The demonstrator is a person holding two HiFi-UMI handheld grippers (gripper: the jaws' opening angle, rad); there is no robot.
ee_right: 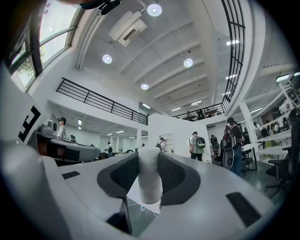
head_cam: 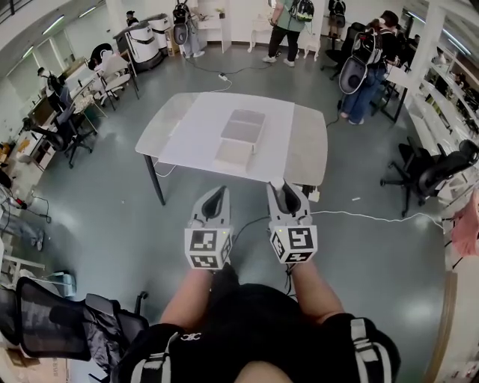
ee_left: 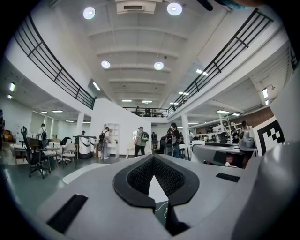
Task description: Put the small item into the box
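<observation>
A small white cylinder-shaped item [ee_right: 149, 180] stands between the pads of my right gripper [head_cam: 281, 188], which is shut on it. In the head view the small item [head_cam: 278, 182] pokes out of the jaw tips. My left gripper [head_cam: 217, 193] is beside it, shut with nothing in it, and its dark pads [ee_left: 136, 178] meet at the tips. Both grippers hang over the floor, short of the near edge of the white table [head_cam: 191, 127]. On the table lies an open shallow white box [head_cam: 243, 126] with a flat white piece [head_cam: 233, 154] in front of it.
Several people [head_cam: 287, 22] stand at the far side of the room. Office chairs [head_cam: 430, 173] are at the right and a black chair [head_cam: 56, 329] sits close at my left. A white cable [head_cam: 374, 218] runs across the floor by the table's near right corner.
</observation>
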